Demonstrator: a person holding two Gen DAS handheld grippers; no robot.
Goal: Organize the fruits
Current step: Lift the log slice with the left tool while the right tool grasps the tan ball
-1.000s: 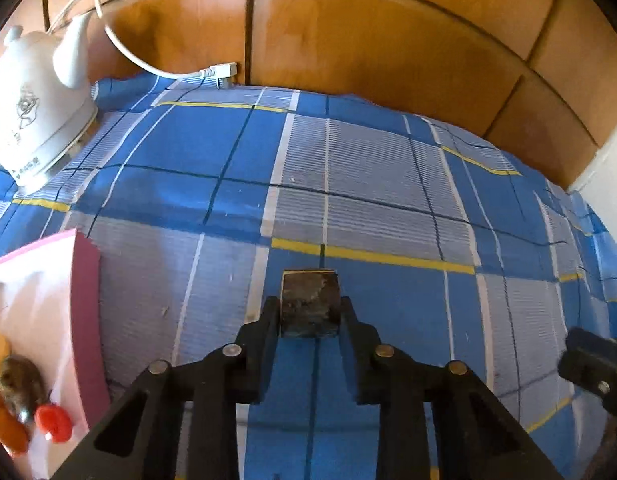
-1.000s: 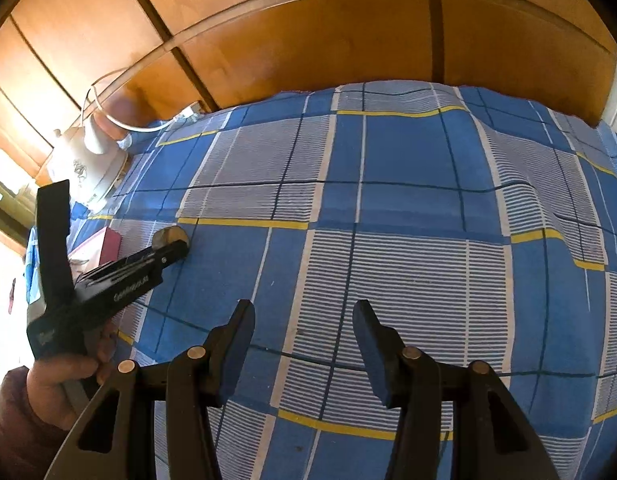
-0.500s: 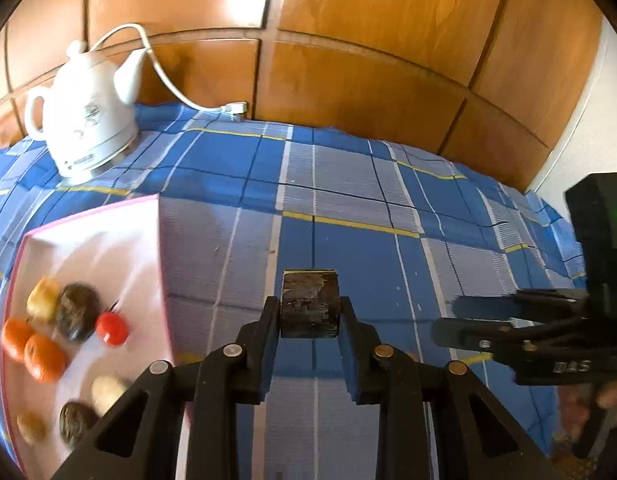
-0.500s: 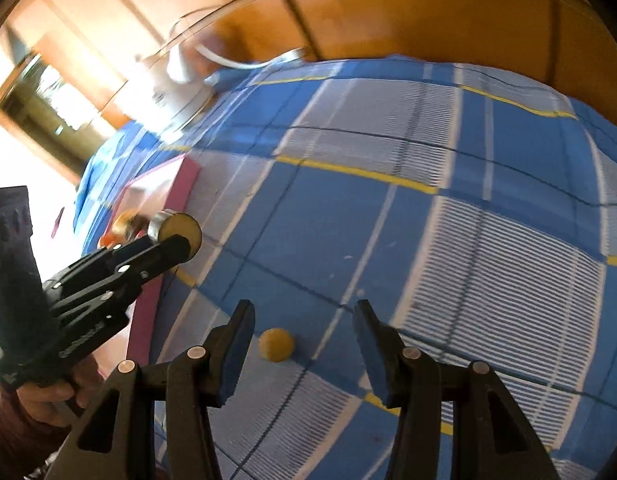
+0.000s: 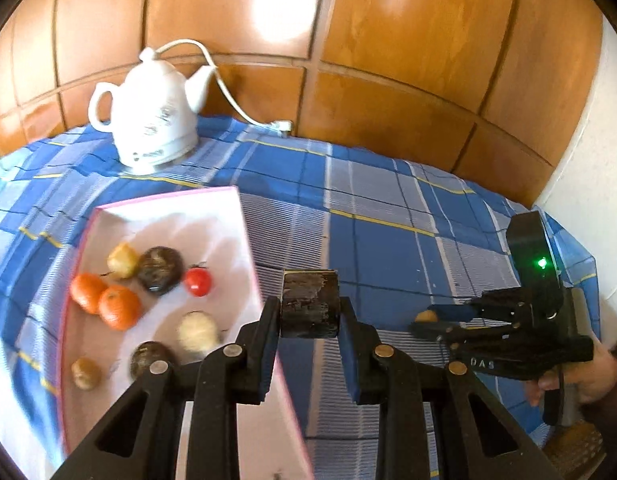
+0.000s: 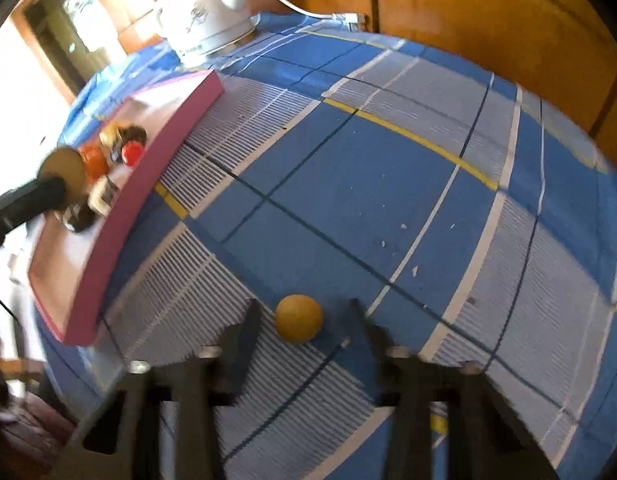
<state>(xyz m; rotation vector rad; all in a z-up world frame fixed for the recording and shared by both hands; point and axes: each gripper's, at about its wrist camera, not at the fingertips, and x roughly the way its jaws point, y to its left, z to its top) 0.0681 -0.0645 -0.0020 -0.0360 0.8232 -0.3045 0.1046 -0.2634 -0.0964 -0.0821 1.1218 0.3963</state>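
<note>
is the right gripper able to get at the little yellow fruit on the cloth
Probably yes: the yellow fruit lies on bare tablecloth between the fingers of the right gripper, nothing blocking.

Black clamp-style left gripper (image 5: 309,316) with brass rivets, blue-padded fingers (image 5: 348,344).

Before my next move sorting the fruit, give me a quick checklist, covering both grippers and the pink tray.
1. Small round yellow-brown fruit sits between the right gripper fingers: ok.
2. Right pads pressing on that fruit: not ok, gaps show on both sides.
3. Left gripper shut on the dark cylindrical piece: ok.
4. Pink-rimmed white tray has bare floor for more fruit: ok.
5. Blue plaid cloth between fruit and tray free of obstacles: ok.
</note>
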